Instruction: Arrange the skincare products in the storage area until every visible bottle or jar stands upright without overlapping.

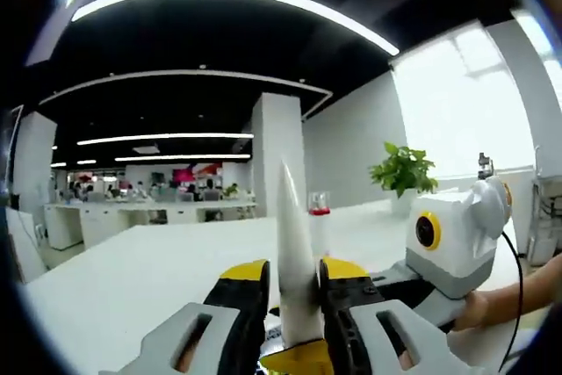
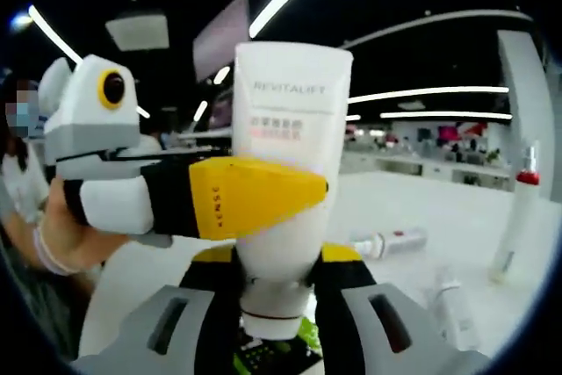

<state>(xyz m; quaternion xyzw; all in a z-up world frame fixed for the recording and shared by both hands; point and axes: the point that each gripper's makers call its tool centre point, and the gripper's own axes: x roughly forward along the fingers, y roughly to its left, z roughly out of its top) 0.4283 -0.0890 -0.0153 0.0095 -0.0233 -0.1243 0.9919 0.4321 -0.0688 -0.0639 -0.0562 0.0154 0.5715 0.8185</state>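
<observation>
I saw both grippers clamped on one white REVITALIFT tube (image 2: pixel 285 160) held up above the white table (image 1: pixel 132 270) — right gripper (image 2: pixel 277 283) gripping near its cap, left gripper (image 1: pixel 294 292) pinching its body. A red-capped spray bottle (image 2: pixel 518 217) stood upright; another bottle (image 2: pixel 391 241) lay flat.

White tube (image 2: pixel 285 173), both grippers clamping it

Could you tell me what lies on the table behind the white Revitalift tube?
Behind the white Revitalift tube, a white red-banded bottle lies flat on the white table, and a red-capped bottle stands upright. The tube and left gripper cover whatever is directly behind.
</observation>
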